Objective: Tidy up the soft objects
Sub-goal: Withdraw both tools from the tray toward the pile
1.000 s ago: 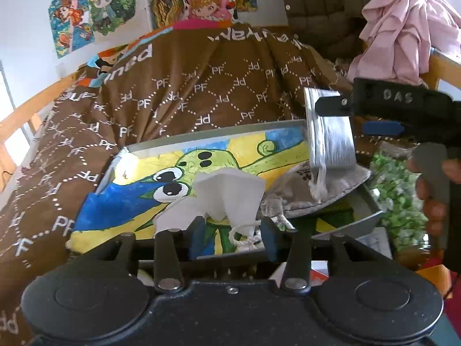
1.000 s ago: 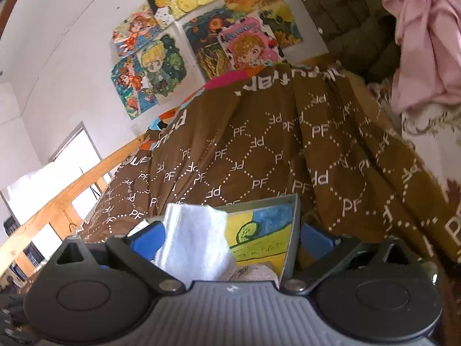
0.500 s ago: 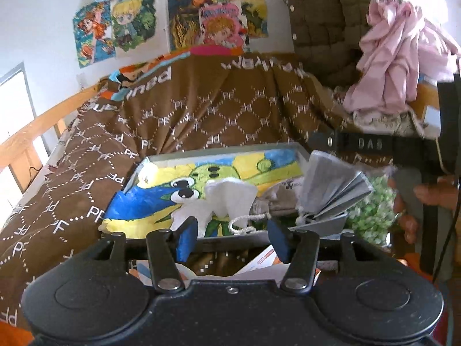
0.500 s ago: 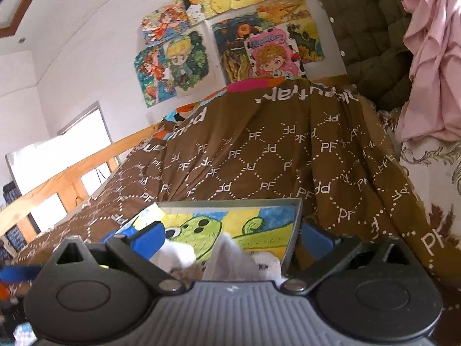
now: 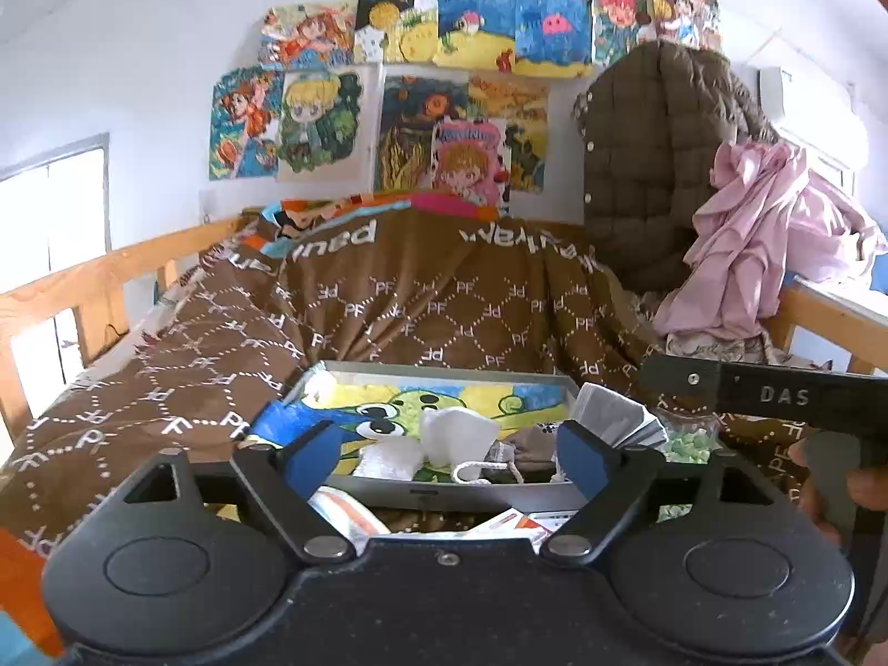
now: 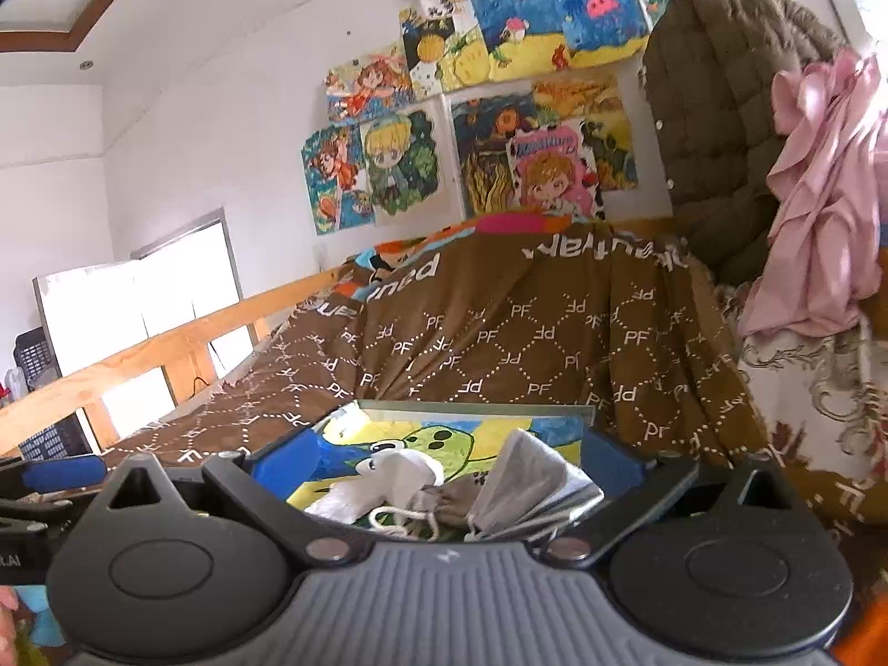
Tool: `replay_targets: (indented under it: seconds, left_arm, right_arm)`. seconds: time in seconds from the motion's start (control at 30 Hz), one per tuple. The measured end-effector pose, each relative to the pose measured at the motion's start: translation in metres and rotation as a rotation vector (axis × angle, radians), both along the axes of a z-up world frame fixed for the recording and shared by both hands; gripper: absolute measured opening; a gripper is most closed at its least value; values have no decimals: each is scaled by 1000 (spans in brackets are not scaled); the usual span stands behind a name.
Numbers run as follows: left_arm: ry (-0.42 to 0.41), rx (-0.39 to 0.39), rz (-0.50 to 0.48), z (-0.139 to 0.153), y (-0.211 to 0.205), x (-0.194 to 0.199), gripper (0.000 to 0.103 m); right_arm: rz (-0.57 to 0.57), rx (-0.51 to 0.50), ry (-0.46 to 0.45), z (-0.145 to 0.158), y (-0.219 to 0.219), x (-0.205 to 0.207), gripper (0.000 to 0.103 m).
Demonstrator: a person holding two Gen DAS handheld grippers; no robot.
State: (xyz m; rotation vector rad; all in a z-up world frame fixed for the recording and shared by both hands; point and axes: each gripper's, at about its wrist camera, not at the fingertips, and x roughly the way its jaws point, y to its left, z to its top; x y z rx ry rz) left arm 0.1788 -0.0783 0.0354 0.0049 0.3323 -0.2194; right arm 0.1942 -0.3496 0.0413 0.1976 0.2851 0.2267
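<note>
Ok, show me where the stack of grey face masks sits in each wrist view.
Left wrist: the grey face masks lie at the tray's right end, right of centre.
Right wrist: lower centre, fanned out just above the tool body.
Shared landmark: the white tissue to their left.

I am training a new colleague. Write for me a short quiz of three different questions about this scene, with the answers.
1. True or false: the right gripper is shut on the grey masks.
2. Multiple choice: the tray rests on A) a wooden desk, B) a brown blanket, C) the floor.
3. Fill in: the white tissue lies ___ the tray.

Key: 1 false, it is open and empty; 2 B; 3 inside.
</note>
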Motion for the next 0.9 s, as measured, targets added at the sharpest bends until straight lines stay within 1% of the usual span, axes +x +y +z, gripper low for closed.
replay_targets:
  seconds: [0.13,0.2,0.33,0.5,0.6,0.77,0.9]
  left_arm:
    - [-22,-22,13,0,19,-27,99]
    - [-29,-34,22,-1,31,-40,102]
    - [-3,-57,34,-5,52,-59,102]
    - [34,-87,32,-11,72,-82,102]
    - [67,-71,39,-13,76,-90,102]
    - [152,8,74,-23,80,-99,102]
    - [194,1,107,-25,89,-104,102]
  right_arm:
    - [-31,5,4,2,6,-37,103]
    - [-39,-3,13,3,11,-52,103]
    - [-70,-39,-3,4,21,-75,103]
    - [-48,-56,-9,3,32,-96,103]
    - [-12,-86,1,0,42,-103,103]
    - [37,-144,19,-2,59,-107,103]
    - [82,-177,34,-4,70,-106,103]
